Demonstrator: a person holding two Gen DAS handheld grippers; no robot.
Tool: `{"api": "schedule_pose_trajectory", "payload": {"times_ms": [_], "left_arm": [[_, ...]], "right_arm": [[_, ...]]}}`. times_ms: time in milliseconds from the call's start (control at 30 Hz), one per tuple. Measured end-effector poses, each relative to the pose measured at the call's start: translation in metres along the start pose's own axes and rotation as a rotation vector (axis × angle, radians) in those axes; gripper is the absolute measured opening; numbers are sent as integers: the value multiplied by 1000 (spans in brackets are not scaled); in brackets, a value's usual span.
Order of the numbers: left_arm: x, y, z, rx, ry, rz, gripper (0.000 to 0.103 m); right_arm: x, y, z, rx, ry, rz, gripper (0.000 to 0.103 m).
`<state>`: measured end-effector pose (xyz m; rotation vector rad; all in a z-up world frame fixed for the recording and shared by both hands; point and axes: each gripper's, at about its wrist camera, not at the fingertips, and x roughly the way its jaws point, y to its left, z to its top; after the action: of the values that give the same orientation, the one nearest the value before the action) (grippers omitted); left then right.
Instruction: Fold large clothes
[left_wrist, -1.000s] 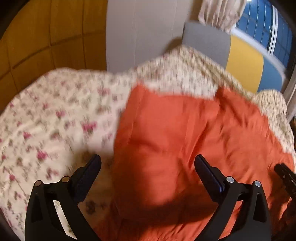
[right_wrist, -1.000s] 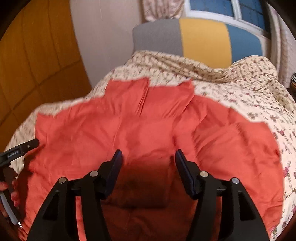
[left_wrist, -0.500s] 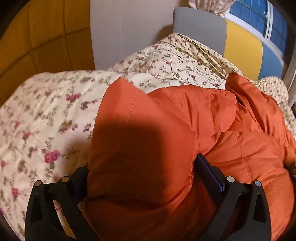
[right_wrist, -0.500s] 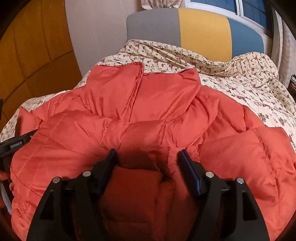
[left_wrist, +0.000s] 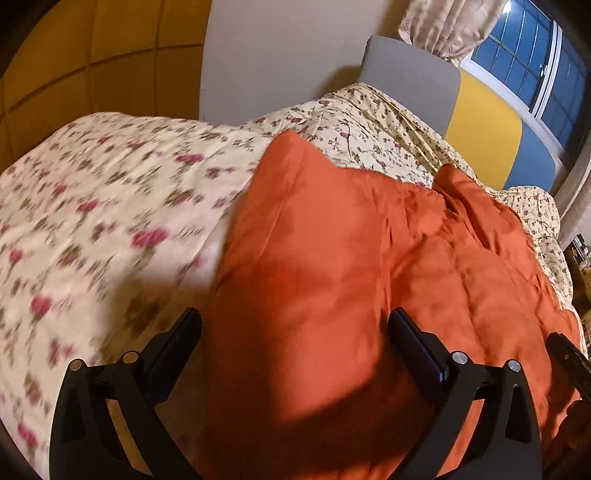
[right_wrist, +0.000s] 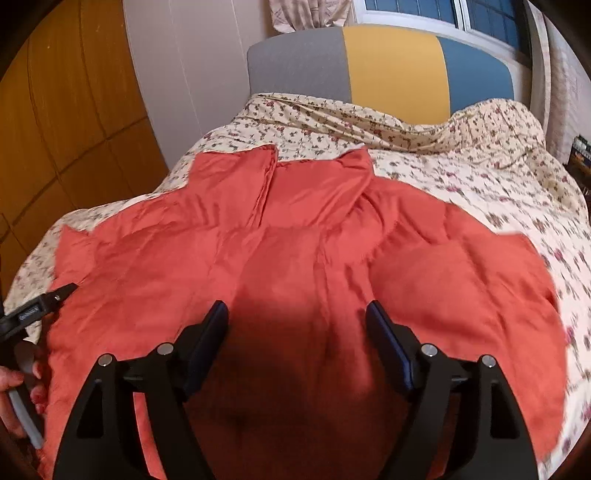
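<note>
A large orange-red quilted jacket (right_wrist: 314, 258) lies spread on the floral bed cover (right_wrist: 480, 177), collar toward the headboard. It also shows in the left wrist view (left_wrist: 332, 258), where its left sleeve side bulges up. My left gripper (left_wrist: 295, 328) is wide open, with a fold of the jacket between its fingers. My right gripper (right_wrist: 295, 317) is open above the jacket's lower middle, fabric between the fingers. The left gripper's tip (right_wrist: 55, 295) shows at the jacket's left edge in the right wrist view.
A grey, yellow and blue headboard (right_wrist: 391, 66) stands at the far end of the bed, under a window (left_wrist: 528, 62) with a curtain. A wooden wardrobe (right_wrist: 66, 122) runs along the left. The floral cover (left_wrist: 110, 221) stretches left of the jacket.
The jacket was lifted and puffed up half a second ago; it has dropped back and lies flatter and more spread out. Both grippers have stayed open.
</note>
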<state>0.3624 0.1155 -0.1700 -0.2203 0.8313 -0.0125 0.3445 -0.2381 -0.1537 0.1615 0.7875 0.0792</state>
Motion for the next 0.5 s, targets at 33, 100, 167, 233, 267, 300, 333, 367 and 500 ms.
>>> {"api": "schedule_pose_trajectory", "payload": {"times_ms": [33,100,167,233,267,300,333,367,500], "left_arm": [[-8,1,-4,-1,1,-11,100],[-27,3,-16,4,2,-35,100],[-44,6,-27,4,-5,-45,100],[-61,10,-43,1,-3,-59,100],[-71,13,-54,11,-4,-63,100],[-75,14,-61,23,-4,-60,100],[-81,15,-70,40,2,-51,100],[-84,17,-76,47,9,-41,100],[-101,36,-102,19,38,-25,100]], "right_arm": [[-10,-2,-4,4,10,-4,79],[-27,-8,-12,23,32,-15,80],[-46,-15,-21,51,60,-15,80],[-68,-21,-33,55,68,-30,80],[-77,-22,-37,48,69,-42,80],[-88,-23,-43,36,70,-58,81],[-94,-24,-48,29,71,-68,81],[-104,-26,-54,15,73,-86,81],[-134,-28,-74,-21,64,-127,86]]}}
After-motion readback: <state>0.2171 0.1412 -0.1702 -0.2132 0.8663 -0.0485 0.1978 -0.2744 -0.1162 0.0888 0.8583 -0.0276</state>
